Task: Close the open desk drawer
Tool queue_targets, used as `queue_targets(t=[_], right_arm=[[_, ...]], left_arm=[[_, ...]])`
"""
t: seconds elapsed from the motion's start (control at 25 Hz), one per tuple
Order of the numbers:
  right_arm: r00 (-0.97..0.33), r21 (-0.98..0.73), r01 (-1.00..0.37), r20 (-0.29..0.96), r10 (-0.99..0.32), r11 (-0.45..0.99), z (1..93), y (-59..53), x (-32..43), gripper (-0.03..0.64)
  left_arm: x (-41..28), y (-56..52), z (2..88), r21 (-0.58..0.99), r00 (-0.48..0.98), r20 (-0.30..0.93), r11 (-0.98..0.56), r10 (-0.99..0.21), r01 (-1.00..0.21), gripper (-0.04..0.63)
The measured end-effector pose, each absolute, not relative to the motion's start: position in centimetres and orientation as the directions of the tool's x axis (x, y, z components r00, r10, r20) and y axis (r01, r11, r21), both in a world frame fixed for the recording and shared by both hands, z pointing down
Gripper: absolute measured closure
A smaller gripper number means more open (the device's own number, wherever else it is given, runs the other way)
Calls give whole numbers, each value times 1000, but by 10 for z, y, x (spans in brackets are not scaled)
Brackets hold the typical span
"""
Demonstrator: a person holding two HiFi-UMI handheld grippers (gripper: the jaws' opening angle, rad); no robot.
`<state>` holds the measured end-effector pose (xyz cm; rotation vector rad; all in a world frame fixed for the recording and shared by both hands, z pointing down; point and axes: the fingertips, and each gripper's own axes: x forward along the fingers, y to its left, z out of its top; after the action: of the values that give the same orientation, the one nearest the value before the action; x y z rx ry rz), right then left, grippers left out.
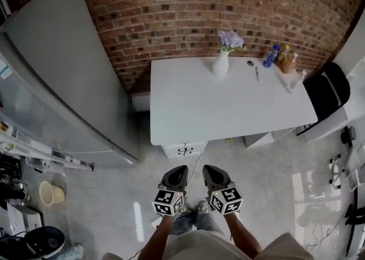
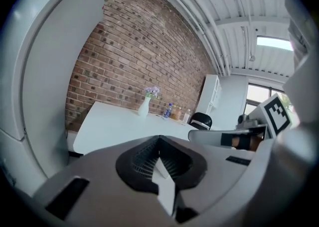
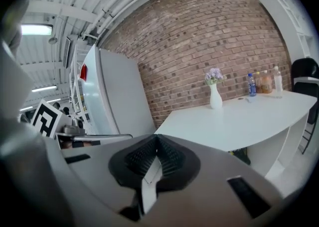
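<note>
A white desk (image 1: 228, 105) stands against the brick wall. Beneath its near edge, a white drawer front (image 1: 183, 150) with a dark handle juts out slightly. My left gripper (image 1: 177, 170) and right gripper (image 1: 209, 169) hang side by side above the floor, a short way in front of that drawer and touching nothing. Both are shut with nothing between their pads. In the left gripper view the left gripper (image 2: 160, 139) points toward the desk (image 2: 114, 124) from a distance. In the right gripper view the right gripper (image 3: 156, 137) faces the same desk (image 3: 239, 119). The drawer is hidden in both gripper views.
A tall grey cabinet (image 1: 57, 82) fills the left side. On the desk stand a white vase with flowers (image 1: 221, 62) and bottles (image 1: 271, 56). A black chair (image 1: 328, 90) sits at the right. A yellow bucket (image 1: 51, 193) stands on the floor at the left.
</note>
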<state>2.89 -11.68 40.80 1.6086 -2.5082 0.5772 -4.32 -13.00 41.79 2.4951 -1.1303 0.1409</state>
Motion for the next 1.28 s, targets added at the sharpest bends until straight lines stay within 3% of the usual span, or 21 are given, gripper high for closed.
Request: queue_targets(t=[0.32, 0.76, 1.28], right_arm=[[-398, -122, -917, 288, -871, 379, 364, -85, 24, 598], [-399, -104, -917, 214, -892, 385, 333, -62, 12, 598], [-434, -96, -901, 189, -881, 423, 322, 42, 38, 600]], left_arm=[[-57, -98, 374, 265, 690, 235, -637, -685, -724, 583], [-75, -90, 339, 181, 662, 168, -637, -731, -749, 583], [-25, 15, 335, 173, 660, 181, -637, -729, -751, 583]])
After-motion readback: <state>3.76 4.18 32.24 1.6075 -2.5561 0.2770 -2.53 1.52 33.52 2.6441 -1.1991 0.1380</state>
